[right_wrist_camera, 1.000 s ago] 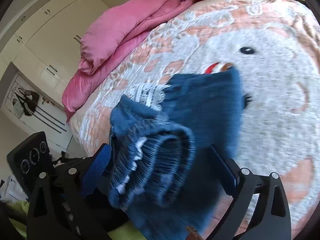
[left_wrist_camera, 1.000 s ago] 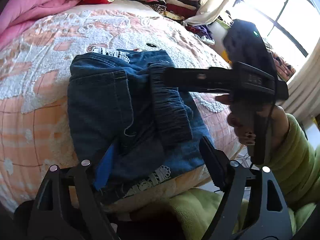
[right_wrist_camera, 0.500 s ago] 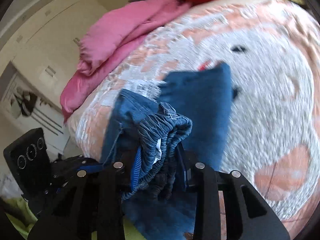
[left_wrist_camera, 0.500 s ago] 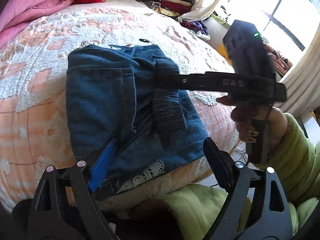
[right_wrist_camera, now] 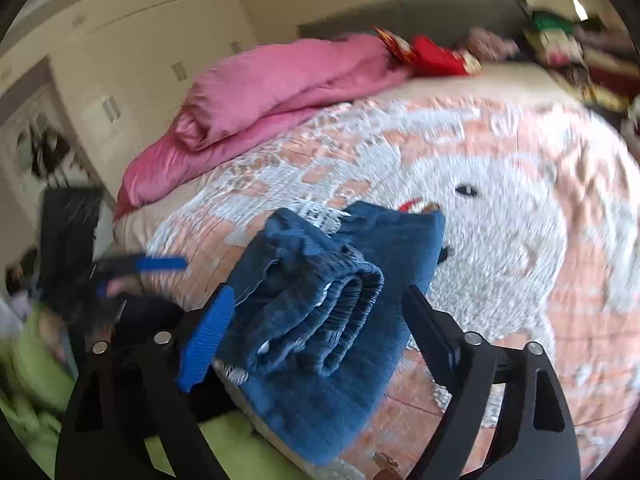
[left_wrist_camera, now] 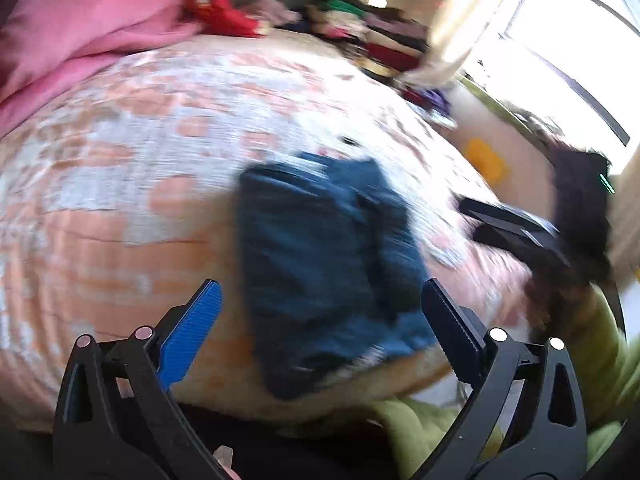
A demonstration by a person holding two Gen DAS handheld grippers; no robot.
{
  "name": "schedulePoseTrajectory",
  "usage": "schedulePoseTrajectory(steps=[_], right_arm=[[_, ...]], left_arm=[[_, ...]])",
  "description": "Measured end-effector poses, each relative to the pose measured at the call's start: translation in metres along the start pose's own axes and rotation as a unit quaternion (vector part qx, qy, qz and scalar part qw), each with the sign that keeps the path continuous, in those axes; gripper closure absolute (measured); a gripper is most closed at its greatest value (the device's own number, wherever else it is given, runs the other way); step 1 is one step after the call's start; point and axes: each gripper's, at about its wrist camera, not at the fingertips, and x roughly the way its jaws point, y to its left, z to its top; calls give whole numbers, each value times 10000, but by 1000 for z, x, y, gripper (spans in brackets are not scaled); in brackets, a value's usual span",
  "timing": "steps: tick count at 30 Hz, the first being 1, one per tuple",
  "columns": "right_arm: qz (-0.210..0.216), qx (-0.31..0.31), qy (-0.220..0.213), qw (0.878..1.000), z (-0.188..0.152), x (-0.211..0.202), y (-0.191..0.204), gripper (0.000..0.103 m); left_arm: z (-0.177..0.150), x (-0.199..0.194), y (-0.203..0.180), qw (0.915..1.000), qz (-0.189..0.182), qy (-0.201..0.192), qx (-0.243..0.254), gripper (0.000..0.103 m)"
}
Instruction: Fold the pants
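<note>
Pants, blue denim, lie folded in a bundle at the near edge of the bed. Left gripper fingers opening wide, nothing gripped. Right gripper fingers opening, straddling the bundle's elastic waistband, pads clear of cloth.

Folded pants lie on the bed, left hand-held gripper jaws opening, empty.

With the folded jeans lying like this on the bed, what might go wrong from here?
1. The folded jeans lie at the near edge of the bed, so they may slide off.
2. The thick waistband roll sits loose on top and may spring open, since the opening right gripper no longer presses it.
</note>
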Motion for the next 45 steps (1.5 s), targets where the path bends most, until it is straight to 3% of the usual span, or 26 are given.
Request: schedulePoseTrajectory(steps=[6, 7, 8, 9, 10, 13, 20, 22, 25, 27, 30, 33, 39, 41, 45], right_arm=[[27, -1156, 120, 9932, -18, -9, 47, 17], [79, -1325, 214, 9909, -22, -3, 56, 27], [177, -1448, 293, 9889, -26, 1, 64, 34], [304, -1623, 420, 9854, -29, 8, 73, 43], [353, -1759, 513, 9824, -31, 14, 80, 45], [355, -2295, 709, 9701, -35, 34, 101, 49], [171, -3194, 950, 9427, -40, 80, 124, 59], [215, -3253, 1054, 9395, -44, 92, 121, 80], [628, -3074, 1156, 9424, -47, 87, 118, 93], [831, -3181, 1176, 9370, -51, 72, 120, 94], [701, -3342, 1243, 9317, -62, 64, 118, 94], [564, -3102, 1484, 9373, -74, 80, 107, 94], [686, -2634, 1383, 9523, -71, 74, 101, 91], [738, -2507, 1307, 9563, -65, 65, 99, 91], [813, -2353, 1204, 9610, -57, 49, 100, 84]], left_arm=[[22, 7, 31, 9976, 554, 36, -415, 10], [25, 12, 32, 9973, 602, 71, -410, 18], [28, 17, 31, 9976, 547, 103, -413, 34], [31, 22, 28, 9981, 442, 153, -410, 43], [35, 30, 23, 9987, 263, 243, -366, 52], [38, 45, 11, 9987, 129, 481, -132, 59], [40, 81, 8, 9968, 194, 768, -89, 59], [40, 85, 9, 9968, 199, 762, -151, 57], [39, 86, 8, 9968, 219, 763, -126, 55], [38, 86, 7, 9969, 217, 750, -89, 54], [38, 86, 8, 9973, 172, 702, -119, 51], [36, 85, 7, 9977, 145, 648, -140, 48], [34, 76, 4, 9983, 166, 548, -109, 45], [34, 72, 3, 9986, 165, 480, -117, 38], [35, 64, 3, 9989, 257, 387, -94, 38]])
